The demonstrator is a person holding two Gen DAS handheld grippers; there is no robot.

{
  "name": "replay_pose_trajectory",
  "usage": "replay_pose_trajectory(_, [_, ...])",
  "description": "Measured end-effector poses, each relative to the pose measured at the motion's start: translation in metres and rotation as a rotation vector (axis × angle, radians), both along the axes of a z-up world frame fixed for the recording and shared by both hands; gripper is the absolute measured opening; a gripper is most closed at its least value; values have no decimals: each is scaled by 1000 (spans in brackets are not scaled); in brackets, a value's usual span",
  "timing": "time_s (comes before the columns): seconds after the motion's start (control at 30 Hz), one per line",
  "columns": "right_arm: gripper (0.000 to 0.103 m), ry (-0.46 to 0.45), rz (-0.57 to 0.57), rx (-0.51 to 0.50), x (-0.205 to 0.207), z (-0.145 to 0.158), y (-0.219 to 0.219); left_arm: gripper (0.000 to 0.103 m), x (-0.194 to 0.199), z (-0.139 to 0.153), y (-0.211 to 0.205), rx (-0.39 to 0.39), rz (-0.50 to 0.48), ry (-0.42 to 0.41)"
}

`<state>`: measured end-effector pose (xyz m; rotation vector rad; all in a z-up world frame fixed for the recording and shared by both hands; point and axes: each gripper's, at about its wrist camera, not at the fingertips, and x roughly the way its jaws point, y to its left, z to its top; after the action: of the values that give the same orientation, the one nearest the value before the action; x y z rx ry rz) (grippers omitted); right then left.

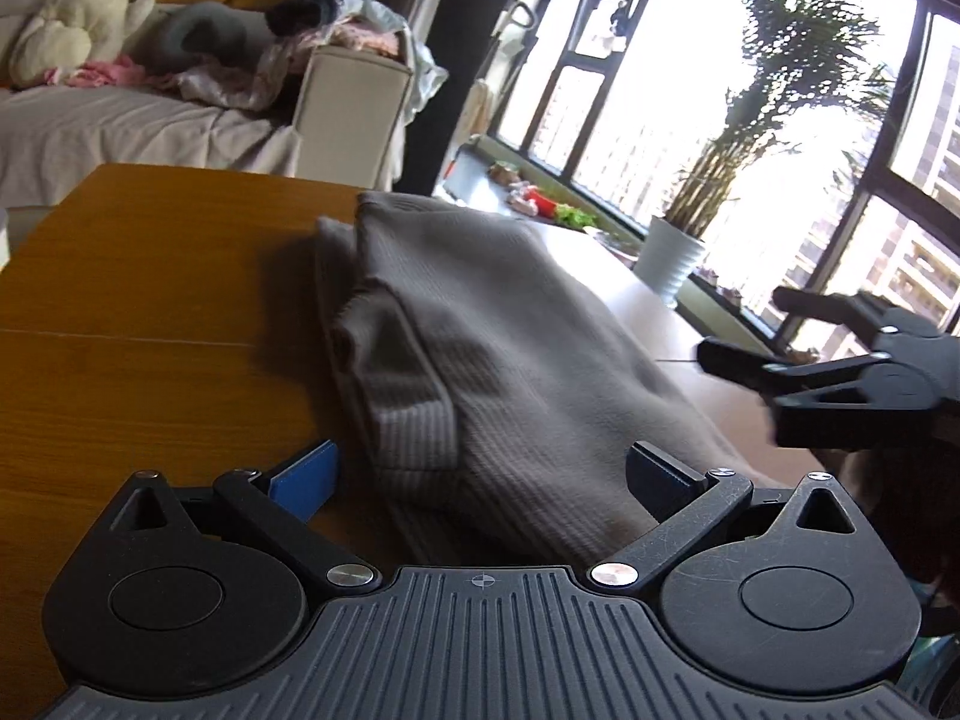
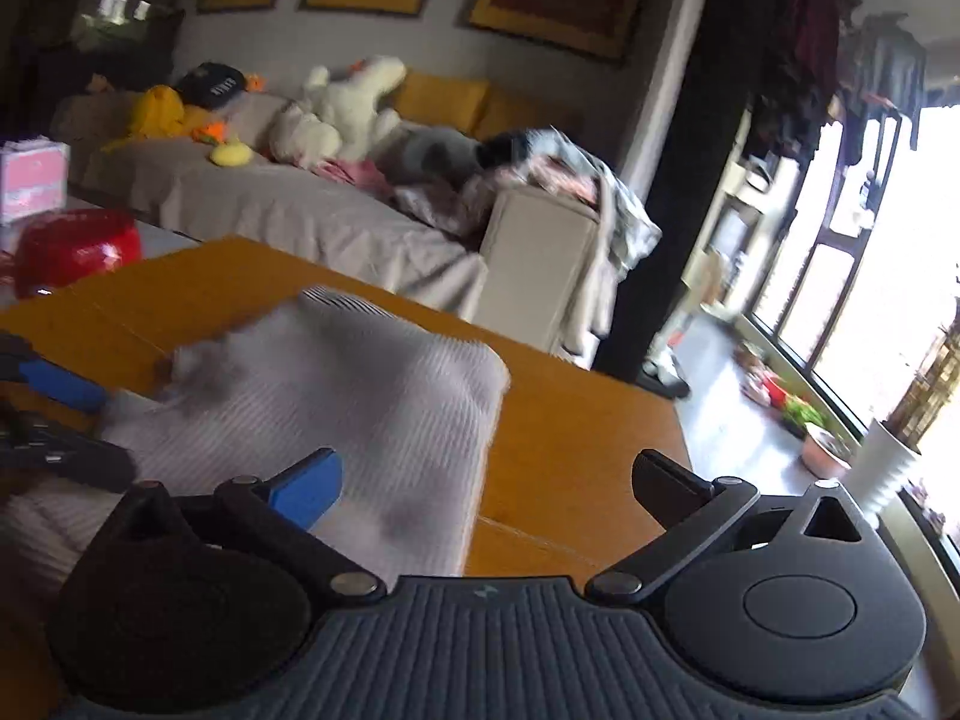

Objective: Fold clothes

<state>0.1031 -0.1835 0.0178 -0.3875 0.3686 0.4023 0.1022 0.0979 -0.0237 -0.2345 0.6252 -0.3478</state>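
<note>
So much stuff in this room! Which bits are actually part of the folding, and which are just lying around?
Part of the job:
- grey sweater, folded on the wooden table
- left gripper, open
- right gripper, open

Just lying around:
- white plush toy
- sofa
- red bowl
- potted plant

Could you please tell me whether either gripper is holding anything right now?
Nothing: left gripper and right gripper are open over the folded grey ribbed-knit garment.

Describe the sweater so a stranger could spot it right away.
Find the wooden table in front of the sofa. The sweater lies folded on it, between two open grippers. It is grey ribbed knit, the only cloth on the table.
</note>
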Motion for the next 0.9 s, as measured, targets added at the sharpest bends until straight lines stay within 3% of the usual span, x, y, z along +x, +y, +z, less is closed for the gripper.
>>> replay_pose_trajectory(0.1, [96,45,199,-39,-38,10,12,103,-16,11,15,118,26,-50])
replay_pose_trajectory(0.23, [96,96,374,-157,-73,-13,44,103,-40,34,27,232,13,-118])
replay_pose_trajectory(0.3, [96,81,413,-244,-85,-31,61,103,-51,43,26,270,-18,-145])
replay_pose_trajectory(0.4, [92,77,423,-259,-89,-45,67,103,-67,52,20,334,-64,-185])
replay_pose_trajectory(0.43, [88,87,414,-246,-87,-46,66,103,-72,53,19,348,-78,-194])
replay_pose_trajectory(0.5, [63,154,358,-171,-75,-40,61,103,-77,53,17,361,-109,-201])
replay_pose_trajectory(0.6, [58,376,243,122,-33,-25,38,103,-83,47,9,390,-175,-198])
replay_pose_trajectory(0.7, [57,502,187,292,-14,-23,21,103,-86,36,-6,453,-243,-208])
replay_pose_trajectory(0.8, [58,481,201,258,-20,-26,25,103,-84,23,-23,531,-294,-217])
replay_pose_trajectory(0.9, [59,422,218,190,-30,-27,33,103,-73,5,-47,668,-290,-251])
